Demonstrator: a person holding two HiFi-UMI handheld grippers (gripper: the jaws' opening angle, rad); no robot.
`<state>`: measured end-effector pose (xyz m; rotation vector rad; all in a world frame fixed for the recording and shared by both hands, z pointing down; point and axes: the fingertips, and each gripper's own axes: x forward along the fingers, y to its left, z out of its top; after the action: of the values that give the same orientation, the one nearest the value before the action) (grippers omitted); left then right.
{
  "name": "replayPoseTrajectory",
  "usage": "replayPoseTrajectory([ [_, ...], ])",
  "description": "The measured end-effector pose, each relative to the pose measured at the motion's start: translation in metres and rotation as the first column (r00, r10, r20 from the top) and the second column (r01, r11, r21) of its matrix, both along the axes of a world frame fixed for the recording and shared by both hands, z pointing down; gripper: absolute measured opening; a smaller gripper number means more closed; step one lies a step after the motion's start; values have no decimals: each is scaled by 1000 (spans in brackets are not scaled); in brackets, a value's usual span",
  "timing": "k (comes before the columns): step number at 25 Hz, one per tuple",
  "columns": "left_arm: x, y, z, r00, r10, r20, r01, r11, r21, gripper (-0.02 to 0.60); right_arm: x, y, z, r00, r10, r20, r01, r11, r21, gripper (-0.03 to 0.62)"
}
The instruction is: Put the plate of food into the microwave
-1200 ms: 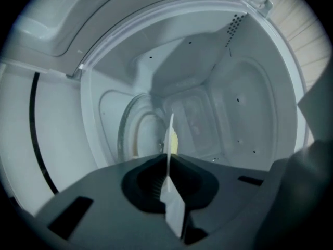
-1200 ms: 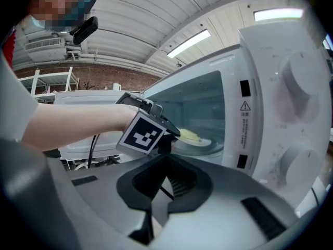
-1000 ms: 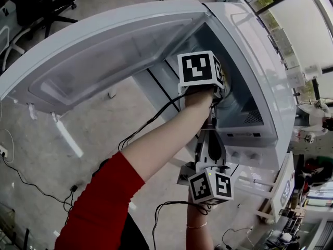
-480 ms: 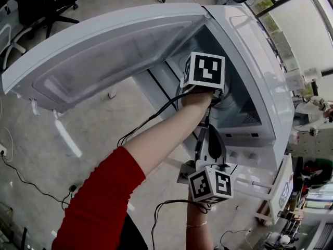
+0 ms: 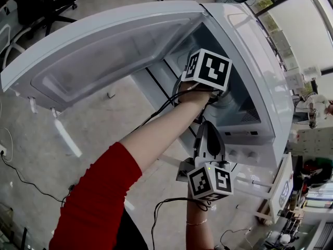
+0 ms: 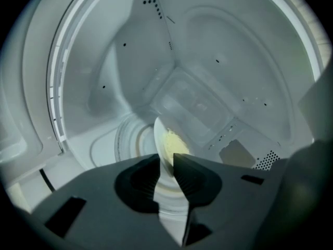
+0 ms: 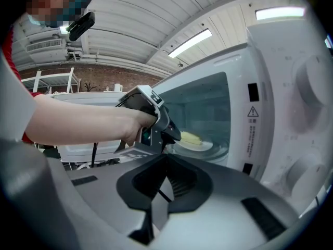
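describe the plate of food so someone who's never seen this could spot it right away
Find the white microwave with its door swung open and look inside it. Low in there is a round white plate, the only thing inside carrying a yellow lump of food.

My left gripper (image 6: 165,163) and right gripper (image 7: 160,186) grey with dark ribbed pads (image 7: 182,184), black-and-white marker cube (image 5: 210,69) on each, black cables (image 5: 156,116), red sleeve (image 5: 99,202), thin bracelet (image 5: 196,225)
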<state>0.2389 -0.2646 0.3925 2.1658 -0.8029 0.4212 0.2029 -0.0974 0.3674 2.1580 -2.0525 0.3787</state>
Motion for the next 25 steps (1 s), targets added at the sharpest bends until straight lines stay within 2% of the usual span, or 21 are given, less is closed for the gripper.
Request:
replayPoseTrajectory([
  [6,-1,-2,0,997,28,74,-35,996,85,91,-1,-3,5,1000,1,11,-1,1000,-22,14],
  [12,-5,-6,3,984,27,177,-59,982,179,117,1,-2,6,1000,7,14,-6,1000,-29,14],
  [20,-7,-6,8,977,33,210,-78,975,209,140,3,1,8,1000,12,22,-11,999,-32,14],
  [25,-4,-2,6,955,66,290,-153,945,289,150,1,-1,8,1000,6,25,-6,1000,-29,14],
])
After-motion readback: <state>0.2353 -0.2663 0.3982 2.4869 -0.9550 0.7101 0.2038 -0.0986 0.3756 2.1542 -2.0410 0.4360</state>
